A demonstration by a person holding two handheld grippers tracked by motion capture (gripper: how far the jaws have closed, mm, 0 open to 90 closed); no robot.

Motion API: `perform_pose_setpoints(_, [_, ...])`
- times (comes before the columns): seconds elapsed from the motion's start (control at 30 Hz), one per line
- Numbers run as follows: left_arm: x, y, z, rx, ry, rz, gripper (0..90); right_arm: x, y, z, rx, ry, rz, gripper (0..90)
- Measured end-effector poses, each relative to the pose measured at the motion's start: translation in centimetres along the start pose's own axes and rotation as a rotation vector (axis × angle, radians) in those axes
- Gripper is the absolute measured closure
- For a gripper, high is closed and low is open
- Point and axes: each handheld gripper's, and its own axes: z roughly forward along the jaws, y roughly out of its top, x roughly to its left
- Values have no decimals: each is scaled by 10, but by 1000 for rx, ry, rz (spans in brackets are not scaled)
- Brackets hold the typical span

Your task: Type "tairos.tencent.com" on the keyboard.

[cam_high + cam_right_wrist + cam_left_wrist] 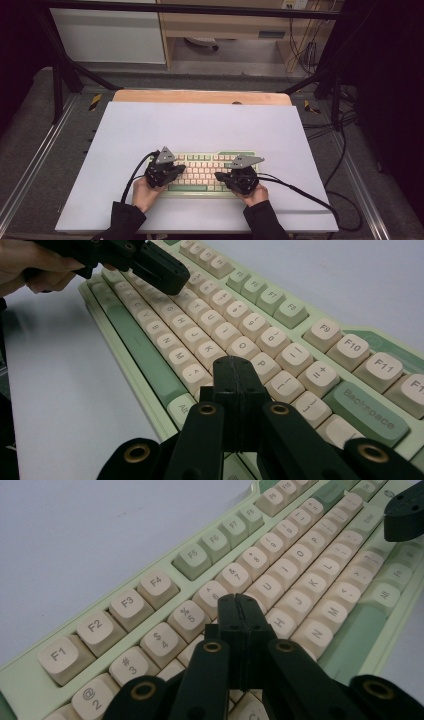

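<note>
A pale green keyboard (210, 156) with cream keys lies on the white sheet near the front edge. My left gripper (181, 169) hovers over its left half, jaws pressed together with nothing between them; in the left gripper view its tip (237, 600) hangs just above the cream letter keys (272, 587). My right gripper (218, 176) is over the right half, likewise shut and empty; its tip (232, 363) is above the keys (210, 351) left of the green Backspace key (367, 412). The left gripper (167, 277) also appears far off in the right gripper view.
A white sheet (200, 125) covers the wooden table (200, 96). Black cables (310, 197) trail from both grippers across the sheet. A metal frame and loose cables (345, 125) surround the table. Cabinets (110, 35) stand behind.
</note>
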Motion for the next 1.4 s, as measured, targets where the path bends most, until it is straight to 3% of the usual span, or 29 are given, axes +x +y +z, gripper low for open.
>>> perform_pose_setpoints(0.47, [4, -7, -21, -27, -11, -10, 900, 0, 1, -2, -3, -1, 0, 900])
perform_pose_setpoints(1.4, [22, -41, -51, -34, 8, -57, 900, 0, 6, 0, -5, 14, 2, 900])
